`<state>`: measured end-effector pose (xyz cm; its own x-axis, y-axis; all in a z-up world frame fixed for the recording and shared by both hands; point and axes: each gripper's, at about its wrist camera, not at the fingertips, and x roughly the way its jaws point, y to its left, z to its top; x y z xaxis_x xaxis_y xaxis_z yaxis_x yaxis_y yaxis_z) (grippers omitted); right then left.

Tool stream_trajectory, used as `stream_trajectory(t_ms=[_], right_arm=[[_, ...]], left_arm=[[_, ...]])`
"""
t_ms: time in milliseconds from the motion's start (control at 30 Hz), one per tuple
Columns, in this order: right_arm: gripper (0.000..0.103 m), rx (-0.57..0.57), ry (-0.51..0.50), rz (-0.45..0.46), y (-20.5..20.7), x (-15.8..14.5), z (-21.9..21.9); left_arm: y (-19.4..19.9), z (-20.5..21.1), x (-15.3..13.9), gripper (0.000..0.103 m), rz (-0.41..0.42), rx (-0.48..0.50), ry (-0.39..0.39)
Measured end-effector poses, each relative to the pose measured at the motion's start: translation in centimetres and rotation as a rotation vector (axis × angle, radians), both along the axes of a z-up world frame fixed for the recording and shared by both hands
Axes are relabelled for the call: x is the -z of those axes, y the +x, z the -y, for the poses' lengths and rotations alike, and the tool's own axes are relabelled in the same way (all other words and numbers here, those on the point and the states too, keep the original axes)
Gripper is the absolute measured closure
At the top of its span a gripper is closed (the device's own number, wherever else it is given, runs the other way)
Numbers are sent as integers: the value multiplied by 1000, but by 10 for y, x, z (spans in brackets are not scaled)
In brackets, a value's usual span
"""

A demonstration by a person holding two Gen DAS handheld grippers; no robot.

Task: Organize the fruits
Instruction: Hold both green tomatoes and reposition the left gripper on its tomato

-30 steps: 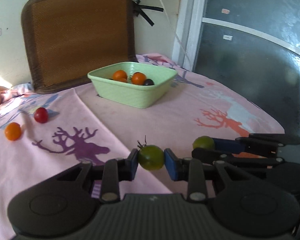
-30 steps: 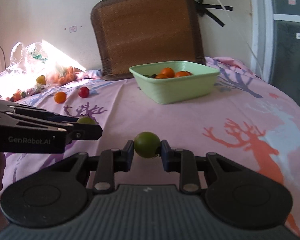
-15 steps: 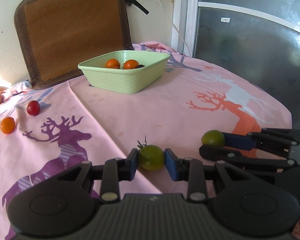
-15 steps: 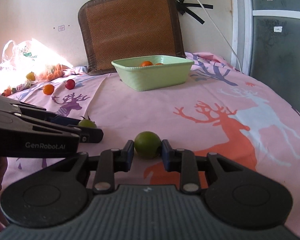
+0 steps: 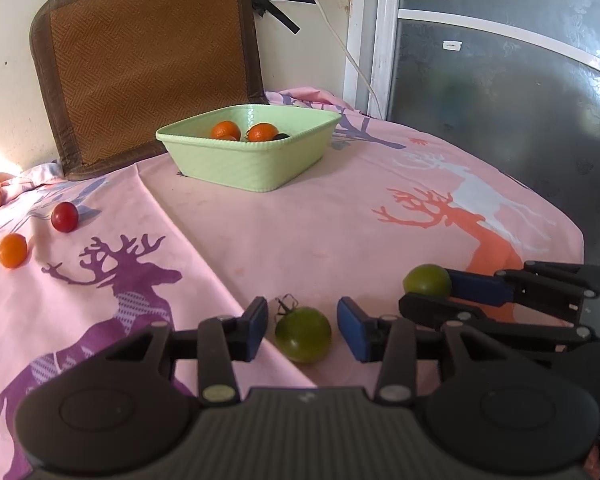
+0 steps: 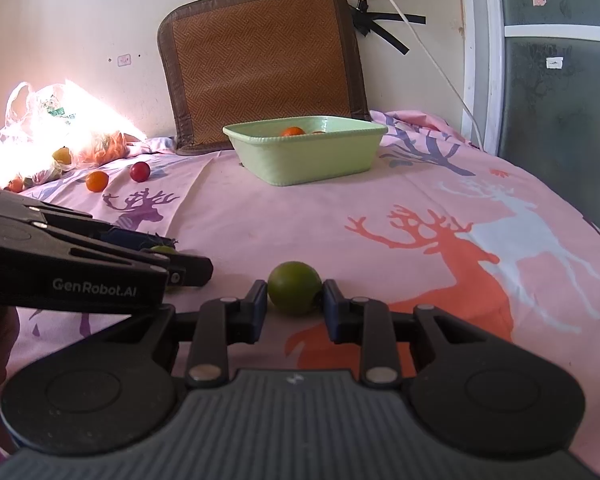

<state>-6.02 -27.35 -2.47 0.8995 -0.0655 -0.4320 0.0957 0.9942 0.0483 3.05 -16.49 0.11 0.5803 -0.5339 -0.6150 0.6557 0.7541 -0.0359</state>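
Left wrist view looks along the left gripper (image 5: 302, 328), whose jaws have just been opening: a green tomato (image 5: 303, 334) with a dry stem sits on the pink deer-print cloth (image 5: 291, 232) between the blue pads (image 5: 350, 328), with a gap showing on either side of it, so neither pad presses on it. To its right the right gripper (image 5: 428, 292) reaches in from the edge, its fingers pinching a second, smooth green fruit (image 5: 427, 280) low over the cloth.

From the right wrist view that round green fruit (image 6: 294, 288) is clamped between the narrow-set jaws of the right gripper (image 6: 294, 298), both pads against its sides; whether it rests on the cloth or hangs just above it cannot be told. The left gripper (image 6: 171, 260) lies to the left, and only a sliver of the green tomato (image 6: 161, 249) shows behind its fingers.

Farther back stands a pale green basin (image 5: 255, 168) holding two orange fruits (image 5: 261, 132) and something dark beside them, perhaps another tomato. Well off to the left, a red cherry tomato (image 5: 64, 217) and a small orange fruit (image 5: 11, 250) lie near each other on the cloth. A brown woven cushion (image 6: 263, 60) leans on the wall behind the basin, and a sunlit plastic bag (image 6: 47, 128) of produce sits at the far left.
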Motion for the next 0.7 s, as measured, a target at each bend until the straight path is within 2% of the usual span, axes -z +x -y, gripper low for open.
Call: stream_trajectory(t_ms=[100,200,500,700], right_arm=[[70,-1,-6,5,0,0,-1],[70,-5,-15,10,-1,0,-1],[70,4,-21,34,-3,-1,3],[70,-5,-14,31,-3,0,3]], left_arm=[[0,-3,-2,60,-5,1,-13],[-5,-7,-5,54,25,4,-22],[-2,-11,-10,54,23,5,-38],[-12,-10,-6,54,33,32,-12]])
